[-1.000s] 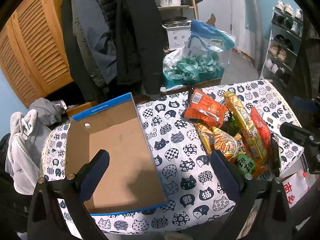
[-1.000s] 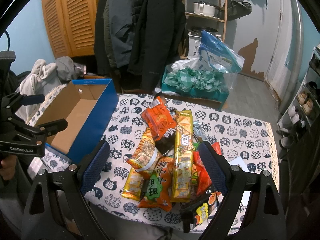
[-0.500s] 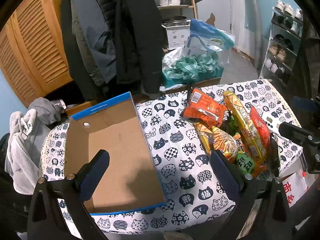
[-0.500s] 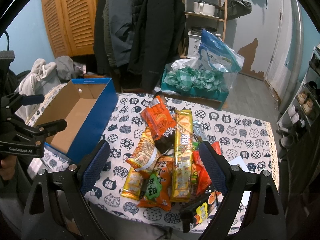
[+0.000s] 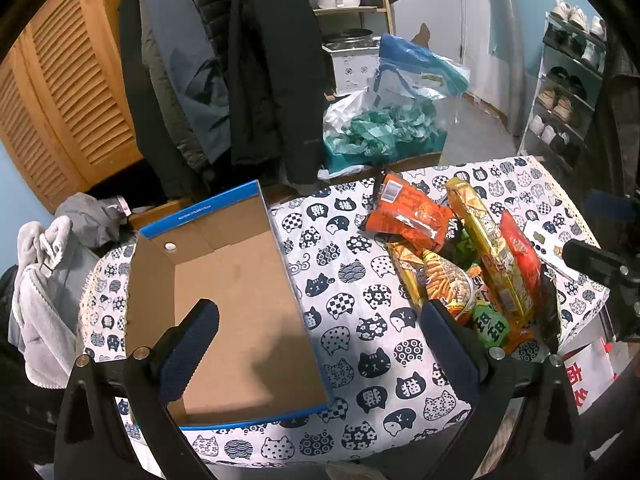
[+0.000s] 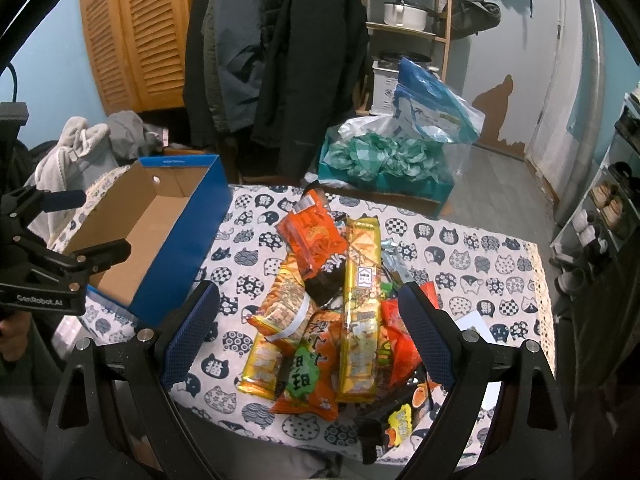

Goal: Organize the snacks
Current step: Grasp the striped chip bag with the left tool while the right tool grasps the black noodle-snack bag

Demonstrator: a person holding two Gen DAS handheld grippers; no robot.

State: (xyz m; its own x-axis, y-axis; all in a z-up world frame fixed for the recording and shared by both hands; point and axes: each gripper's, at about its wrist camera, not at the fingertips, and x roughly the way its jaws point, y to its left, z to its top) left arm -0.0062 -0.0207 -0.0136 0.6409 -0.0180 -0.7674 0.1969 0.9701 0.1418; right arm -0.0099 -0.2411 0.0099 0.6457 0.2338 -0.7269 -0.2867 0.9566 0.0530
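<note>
While both tools hang above the near table edge, each holds nothing:
Left gripper [image 5: 318,344]: fingers spread wide, one tip over the box, the other over the cloth beside the snacks; its handle runs out of the frame below.
Right gripper [image 6: 308,332]: fingers spread wide, straddling the near end of the snack heap without touching it.
Hand [image 6: 14,330]: only a sliver shows at the left edge, under the left gripper's body.
Tablecloth [image 5: 360,292]: cat print, covering the table; its near edge is hidden behind the grippers.
Box [image 5: 224,296]: open blue cardboard box, brown inside, on the left part of the table; its near corner is cut off by a finger.
Snacks [image 6: 332,300]: heap of packets on the right part of the table, apart from the box; a long yellow packet [image 6: 360,300] and an orange packet [image 6: 312,240] lie on top, the lower ones are mostly buried and hard to tell apart.
Coats [image 6: 280,60]: dark, hanging behind the table.
Shelf [image 6: 408,28]: far back, a pot on it, partly hidden.
</note>
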